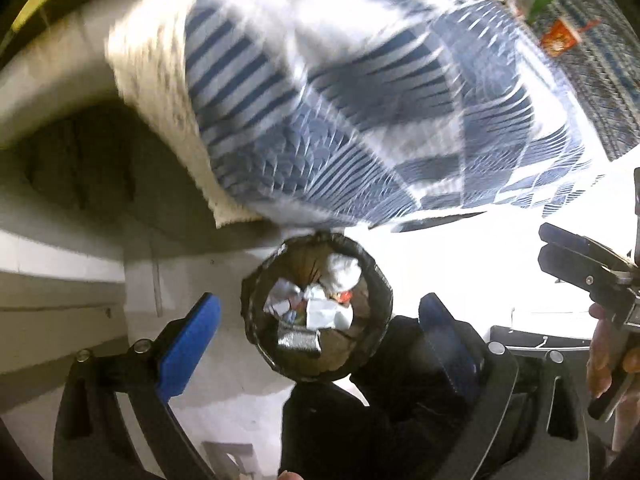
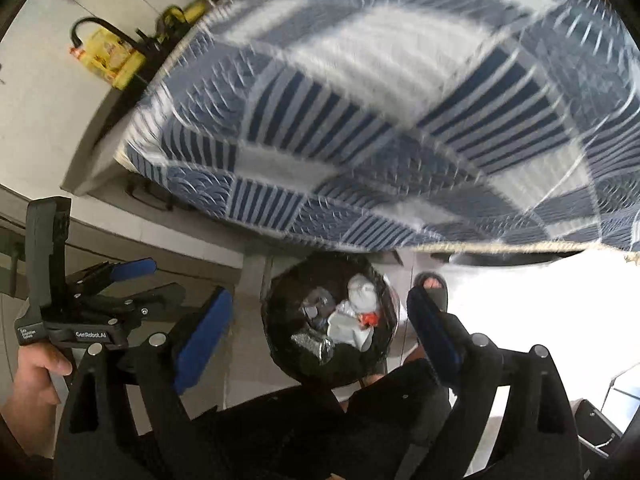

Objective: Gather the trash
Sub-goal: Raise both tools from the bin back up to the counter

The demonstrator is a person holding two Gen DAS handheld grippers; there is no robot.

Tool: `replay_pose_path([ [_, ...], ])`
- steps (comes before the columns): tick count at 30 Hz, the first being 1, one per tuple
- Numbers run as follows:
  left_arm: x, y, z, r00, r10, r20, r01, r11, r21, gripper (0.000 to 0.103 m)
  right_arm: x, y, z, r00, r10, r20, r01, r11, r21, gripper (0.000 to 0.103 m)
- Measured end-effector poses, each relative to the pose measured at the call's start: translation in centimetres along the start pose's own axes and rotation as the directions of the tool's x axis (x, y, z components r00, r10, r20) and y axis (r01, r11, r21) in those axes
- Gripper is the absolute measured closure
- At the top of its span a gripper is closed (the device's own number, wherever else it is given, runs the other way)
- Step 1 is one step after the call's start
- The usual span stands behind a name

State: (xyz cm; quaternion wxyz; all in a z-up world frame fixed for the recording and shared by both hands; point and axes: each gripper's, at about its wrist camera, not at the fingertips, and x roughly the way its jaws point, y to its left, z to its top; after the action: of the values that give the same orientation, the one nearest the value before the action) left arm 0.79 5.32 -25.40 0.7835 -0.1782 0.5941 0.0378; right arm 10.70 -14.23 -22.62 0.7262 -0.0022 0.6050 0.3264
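Below, round black-lined bin point(image 2: 332, 320) of crumpled paper, both blue-padded tongs point(image 1: 320, 344) point(image 2: 324, 332) spread, empty.

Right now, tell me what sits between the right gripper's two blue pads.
Nothing is gripped. In the right wrist view the open right gripper frames the lined trash bin far below, holding crumpled paper.

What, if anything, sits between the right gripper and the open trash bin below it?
Nothing visible. The right gripper hangs open and empty above the bin, whose mouth is uncovered; the patterned cloth lies beyond its far rim.
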Motion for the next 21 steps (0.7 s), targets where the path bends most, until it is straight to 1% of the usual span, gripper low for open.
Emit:
replay_pose_path([
  [1,-0.7,-0.3,0.4,1.000,-0.007,0.013,0.007,1.000,0.007,0.007,-0.7,0.1,0.1,1.000,-0.004,0.017,0.004,1.000,-0.006,0.009],
  [2,-1.7,-0.7,1.0,0.999,-0.012,0.031,0.012,1.000,0.016,0.007,-1.9,0.3,0.5,0.999,-0.006,0.042,0.006,1.000,-0.013,0.008],
  [7,-5.7,-2.4,4.0,0.992,-0.037,0.121,0.031,0.998,0.055,0.007,-5.9,0.3,2.7,0.992,0.004,0.129,0.000,1.000,-0.025,0.006],
  [8,-6.6,-2.9,4.8,0.989,-0.040,0.143,0.030,0.997,0.066,0.007,-6.9,0.3,3.5,0.988,0.004,0.151,0.001,0.999,-0.032,0.005],
  [10,-7.8,-3.5,6.2,0.984,-0.048,0.169,0.036,0.997,0.074,0.007,-8.0,0.2,4.4,0.983,0.002,0.182,0.006,0.999,-0.043,0.005],
  [12,-9.0,-4.2,8.0,0.977,-0.066,0.201,0.051,0.996,0.076,0.007,-9.5,-0.2,6.1,0.976,0.001,0.218,0.010,0.999,-0.049,0.005],
  [18,-11.3,-5.6,12.7,0.959,-0.027,0.283,0.009,0.998,0.062,0.007,-12.5,-2.2,11.8,0.956,-0.006,0.292,0.021,0.999,-0.045,0.005],
  [21,-11.7,-6.2,15.1,0.952,-0.007,0.307,-0.011,0.998,0.058,0.007,-13.1,-3.5,14.5,0.949,-0.004,0.316,0.014,0.999,-0.029,0.005],
])
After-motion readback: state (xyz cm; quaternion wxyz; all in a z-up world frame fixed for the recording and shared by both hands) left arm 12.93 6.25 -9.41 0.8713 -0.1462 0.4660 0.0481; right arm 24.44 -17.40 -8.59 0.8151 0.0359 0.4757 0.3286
